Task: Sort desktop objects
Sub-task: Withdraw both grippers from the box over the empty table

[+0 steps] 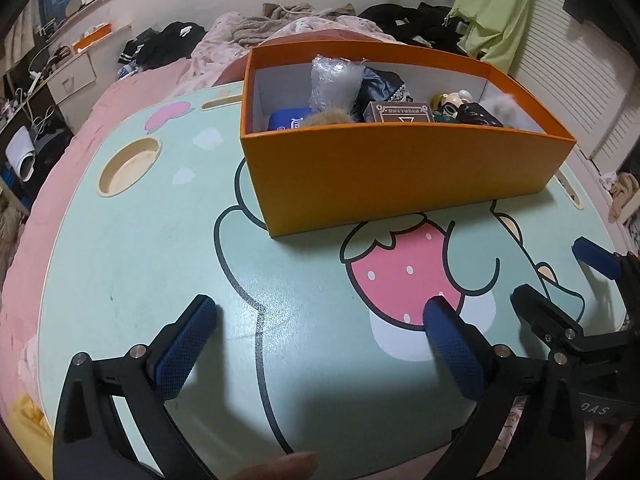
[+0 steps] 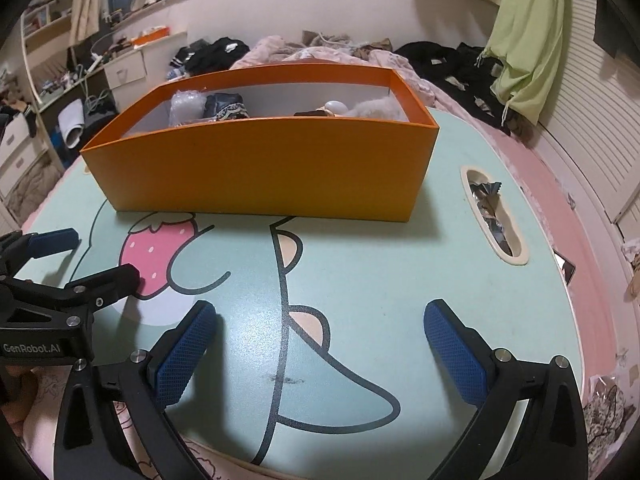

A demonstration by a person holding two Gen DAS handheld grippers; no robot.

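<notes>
Both the left gripper [image 1: 320,320] and right gripper [image 2: 320,322] hover with fingers apart and empty at six o'clock of the filled orange box [image 1: 400,176] on the bench [image 1: 160,260]; reaching in carelessly could shove its light cardboard wall.

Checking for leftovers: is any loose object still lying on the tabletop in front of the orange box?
No: the tabletop in front of the orange box shows only its printed cartoon.

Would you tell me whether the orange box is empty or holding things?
Holding things: the orange box contains a plastic bag and patterned carton.
</notes>
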